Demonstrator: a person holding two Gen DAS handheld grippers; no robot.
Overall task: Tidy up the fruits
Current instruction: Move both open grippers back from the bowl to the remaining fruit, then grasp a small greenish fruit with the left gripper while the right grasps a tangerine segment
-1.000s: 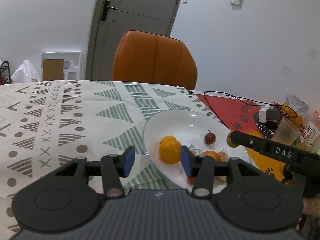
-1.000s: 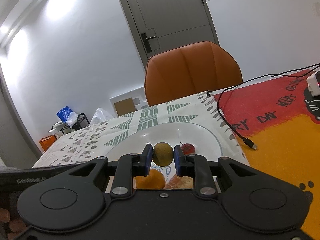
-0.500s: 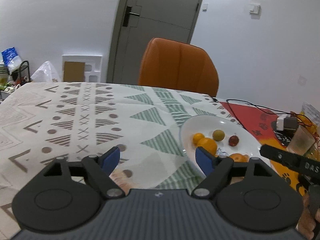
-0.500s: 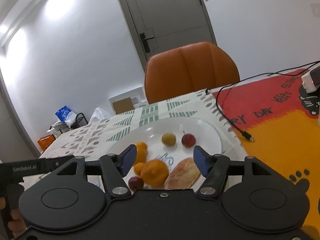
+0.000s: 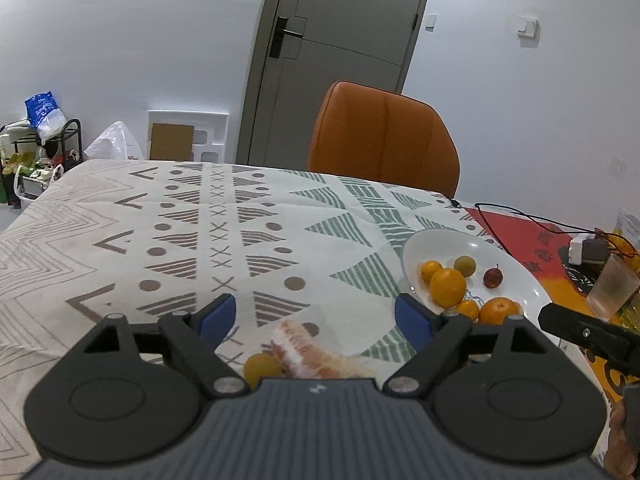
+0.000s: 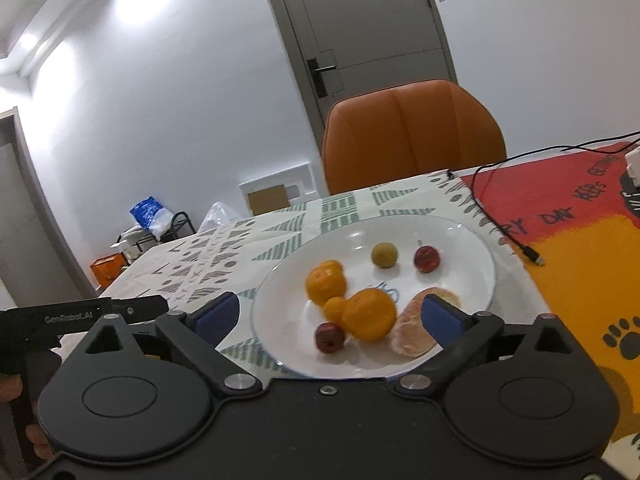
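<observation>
A white plate (image 6: 476, 248) holds several oranges (image 6: 368, 314), a greenish round fruit (image 6: 384, 255), two small red fruits (image 6: 427, 259) and a peeled citrus segment (image 6: 412, 330). My right gripper (image 6: 330, 314) is open and empty just in front of the plate. In the left wrist view the plate (image 5: 440, 240) sits at the right. My left gripper (image 5: 316, 314) is open over the tablecloth, above a peeled citrus segment (image 5: 312, 348) and a small yellow fruit (image 5: 262, 366) lying on the cloth, both partly hidden by the gripper body.
An orange chair (image 5: 384, 140) stands behind the table. A black cable (image 6: 492, 200) runs over the red and orange mat (image 6: 580, 248) right of the plate. A white adapter (image 5: 586, 248) and a plastic cup (image 5: 612, 288) stand at the far right.
My right gripper let go of the greenish fruit onto the plate, opened wide and drew back. My left gripper swung left off the plate, opening wider, to the fruits on the cloth.
</observation>
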